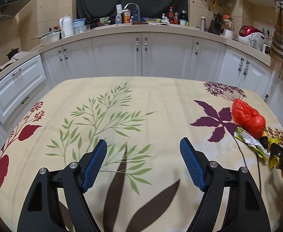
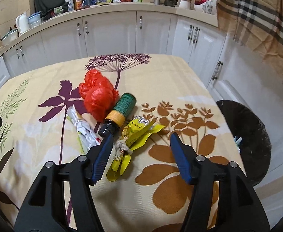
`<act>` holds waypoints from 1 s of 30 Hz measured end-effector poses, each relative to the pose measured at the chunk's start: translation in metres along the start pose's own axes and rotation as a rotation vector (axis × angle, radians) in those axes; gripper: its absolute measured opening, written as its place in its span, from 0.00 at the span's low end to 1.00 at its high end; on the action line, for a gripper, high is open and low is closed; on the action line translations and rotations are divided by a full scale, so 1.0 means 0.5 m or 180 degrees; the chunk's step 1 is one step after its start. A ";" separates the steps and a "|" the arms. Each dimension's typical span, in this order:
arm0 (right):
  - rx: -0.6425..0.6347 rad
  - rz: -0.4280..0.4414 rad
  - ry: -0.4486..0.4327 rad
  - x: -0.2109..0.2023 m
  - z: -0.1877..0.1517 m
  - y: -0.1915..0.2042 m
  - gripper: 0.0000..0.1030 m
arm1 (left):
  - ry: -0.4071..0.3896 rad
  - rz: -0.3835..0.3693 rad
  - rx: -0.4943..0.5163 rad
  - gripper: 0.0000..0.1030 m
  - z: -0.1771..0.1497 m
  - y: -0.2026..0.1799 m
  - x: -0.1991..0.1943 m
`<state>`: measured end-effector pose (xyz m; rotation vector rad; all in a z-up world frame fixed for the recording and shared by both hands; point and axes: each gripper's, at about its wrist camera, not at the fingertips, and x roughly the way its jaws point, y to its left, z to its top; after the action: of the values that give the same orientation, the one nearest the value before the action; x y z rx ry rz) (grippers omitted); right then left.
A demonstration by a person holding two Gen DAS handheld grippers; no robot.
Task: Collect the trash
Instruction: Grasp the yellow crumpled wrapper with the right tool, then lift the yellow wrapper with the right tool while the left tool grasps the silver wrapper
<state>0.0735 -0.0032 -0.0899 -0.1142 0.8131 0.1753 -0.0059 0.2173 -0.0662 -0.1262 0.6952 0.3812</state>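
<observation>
We are at the pickup step: the right gripper (image 2: 140,145) hangs with jaws apart and empty over the yellow wrapper (image 2: 133,135) on the table (image 2: 180,81). Next we must close on it, clear of the bottle (image 2: 120,112) touching it. The red bag (image 2: 97,94) and white wrapper (image 2: 83,131) lie beside; the bin (image 2: 253,135) waits right. The left gripper (image 1: 143,147) is apart, empty.

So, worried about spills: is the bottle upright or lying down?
Lying down: the bottle rests on its side on the tablecloth, cap on.
</observation>
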 end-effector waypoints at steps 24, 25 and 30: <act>0.0072 -0.0005 -0.0182 -0.014 -0.005 -0.120 0.18 | 0.0105 -0.0364 0.0347 0.73 0.002 -0.213 -0.011; 0.0088 -0.0003 -0.0188 -0.015 -0.005 -0.129 0.18 | 0.0110 -0.0368 0.0364 0.73 0.002 -0.224 -0.011; 0.0149 -0.0035 -0.0257 -0.020 -0.004 -0.181 0.18 | 0.0138 -0.0394 0.0472 0.73 0.002 -0.285 -0.008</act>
<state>0.0834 -0.0934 -0.0805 -0.0672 0.7356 0.1494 0.0465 0.0848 -0.0648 -0.0368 0.7522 0.2082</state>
